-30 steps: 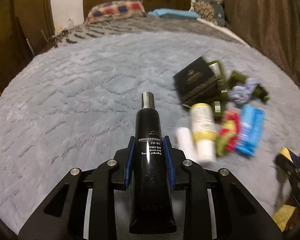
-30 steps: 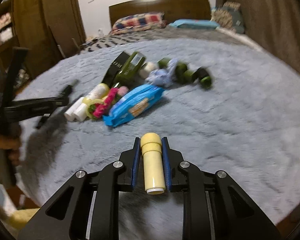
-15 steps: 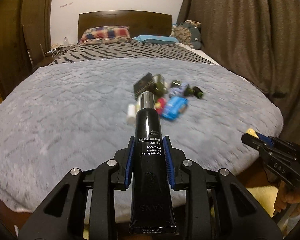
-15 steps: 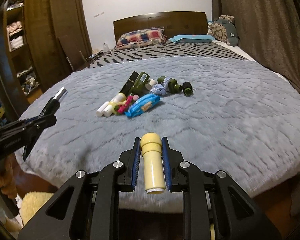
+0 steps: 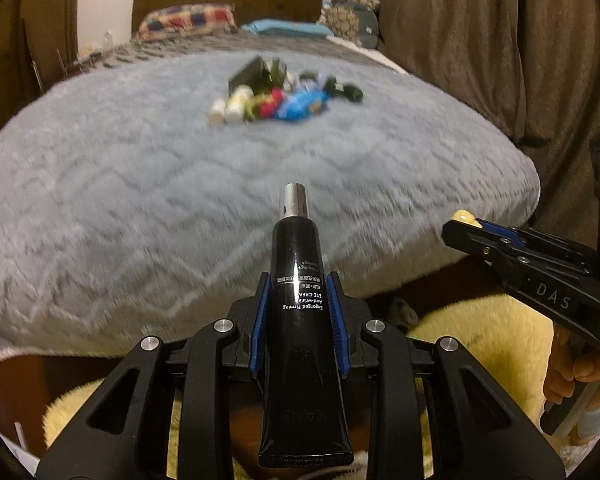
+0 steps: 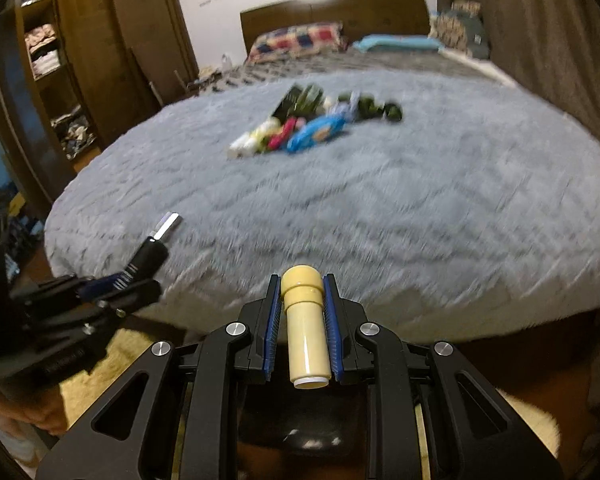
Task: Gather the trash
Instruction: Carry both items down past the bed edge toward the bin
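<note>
The bed fills both of my views, spread with a shaggy grey blanket, and I am looking at it from past its foot edge, with a yellow fluffy rug on the floor below.

The biggest thing left on it is the heap of trash well up the blanket (blurred, so I can only pick out a blue wrapper, something red, pale tubes, a dark box and some green bottles). That heap is well apart from both claws, so by my judgement most of the collecting is still to do.

What is in hand: my left claw is clenched on a black eye cream tube, silver cap pointing forward, crimped end toward the camera. My right claw is clamped on a small cream-yellow stick, cap forward. Two pieces are off the bed, then, but neither has been dropped anywhere; I see no bin or bag in either view, so where they go I cannot tell.

The left view shows the brown curtain and the right claw from the side, with the hand on its handle. The right view alone shows the wooden shelves stacked with folded cloth, and the left claw side-on with the black tube's silver cap poking out.
</note>
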Available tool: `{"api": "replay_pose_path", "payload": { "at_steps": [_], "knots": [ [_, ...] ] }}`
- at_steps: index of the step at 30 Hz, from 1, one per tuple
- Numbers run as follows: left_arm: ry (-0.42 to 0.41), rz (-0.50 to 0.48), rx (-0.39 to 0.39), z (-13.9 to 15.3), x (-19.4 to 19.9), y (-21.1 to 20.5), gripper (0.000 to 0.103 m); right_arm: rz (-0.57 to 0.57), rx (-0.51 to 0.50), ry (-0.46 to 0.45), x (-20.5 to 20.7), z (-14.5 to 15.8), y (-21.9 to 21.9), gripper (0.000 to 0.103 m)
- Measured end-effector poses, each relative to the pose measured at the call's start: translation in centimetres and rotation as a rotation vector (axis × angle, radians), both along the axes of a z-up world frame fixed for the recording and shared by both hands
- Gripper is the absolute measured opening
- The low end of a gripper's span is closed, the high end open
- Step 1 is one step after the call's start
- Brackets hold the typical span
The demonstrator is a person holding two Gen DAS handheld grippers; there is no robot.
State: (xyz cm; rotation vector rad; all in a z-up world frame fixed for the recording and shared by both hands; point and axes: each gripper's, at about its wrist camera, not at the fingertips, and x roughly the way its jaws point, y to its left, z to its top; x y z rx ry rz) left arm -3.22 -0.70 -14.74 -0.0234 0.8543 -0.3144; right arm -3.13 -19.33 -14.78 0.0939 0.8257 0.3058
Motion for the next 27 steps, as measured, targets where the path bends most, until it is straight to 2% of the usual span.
{"api": "replay_pose_path", "payload": {
  "at_steps": [11,21,27],
  "knots": [
    [0.158,-0.059,0.022,-6.6,-0.7,-2.2,0.026,-0.005,-0.059,0.149,0.3,-5.8,0.1,0.022],
    [0.324,-0.104,0.042,-12.7,0.5,-3.8,0.026,-0.001,-0.062,0.343,1.7,-12.3,0.6,0.022],
    [0.368,-0.115,0.043,-14.2,0.9,-4.0,0.026,0.021,-0.045,0.391,2.3,-14.0,1.4,0.022]
  ]
}}
